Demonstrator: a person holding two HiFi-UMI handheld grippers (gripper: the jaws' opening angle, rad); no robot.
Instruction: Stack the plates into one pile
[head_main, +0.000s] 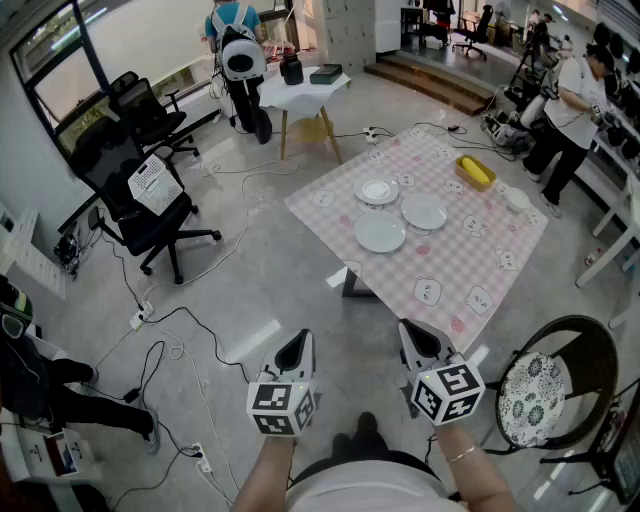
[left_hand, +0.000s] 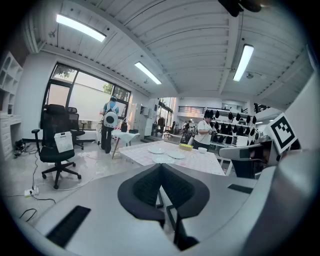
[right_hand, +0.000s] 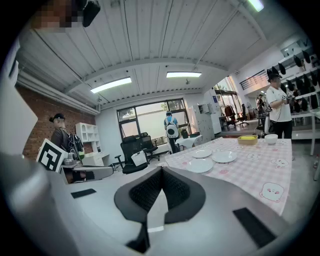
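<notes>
Three white plates lie apart on a pink checked tablecloth: a small one (head_main: 376, 190) at the far left, one (head_main: 424, 211) to its right and one (head_main: 380, 234) nearest me. They show again in the left gripper view, plates (left_hand: 166, 154), and in the right gripper view, plates (right_hand: 210, 160). My left gripper (head_main: 297, 350) and right gripper (head_main: 418, 342) are held side by side well short of the table, over the floor. Both are shut with nothing between the jaws.
The table (head_main: 470, 290) also carries a yellow tray (head_main: 475, 172) and a small white bowl (head_main: 517, 198). A round patterned chair (head_main: 540, 395) stands at the near right, black office chairs (head_main: 140, 200) at the left. Cables (head_main: 180, 340) cross the floor. A person (head_main: 570, 110) stands behind the table.
</notes>
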